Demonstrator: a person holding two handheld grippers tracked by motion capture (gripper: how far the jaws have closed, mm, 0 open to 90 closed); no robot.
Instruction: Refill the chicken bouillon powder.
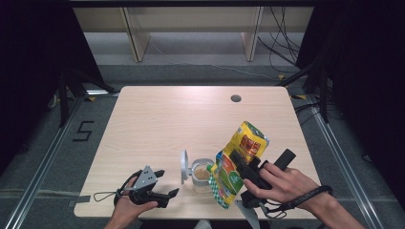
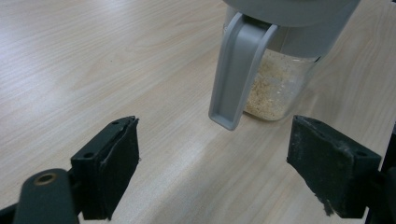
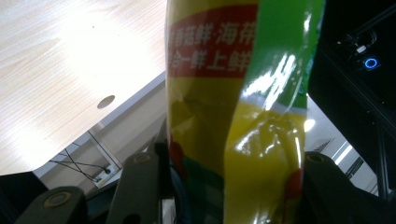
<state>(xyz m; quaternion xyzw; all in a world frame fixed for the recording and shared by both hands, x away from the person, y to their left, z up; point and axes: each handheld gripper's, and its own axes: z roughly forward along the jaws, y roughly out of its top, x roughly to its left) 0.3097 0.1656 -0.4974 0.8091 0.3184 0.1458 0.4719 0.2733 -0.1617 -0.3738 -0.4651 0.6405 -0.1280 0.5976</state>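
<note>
High view: my right tool (image 1: 239,167) pinches the yellow bag (image 1: 237,160), tilted over the jar (image 1: 202,175); my left tool (image 1: 161,183), spread, sits beside the jar.

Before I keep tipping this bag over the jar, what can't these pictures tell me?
- Bag mouth: in the high view the bag itself hides whether anything pours.
- Jar top: cut off by the left gripper view's upper edge.
- Bag lettering: partly cropped and glared in the right gripper view.
</note>
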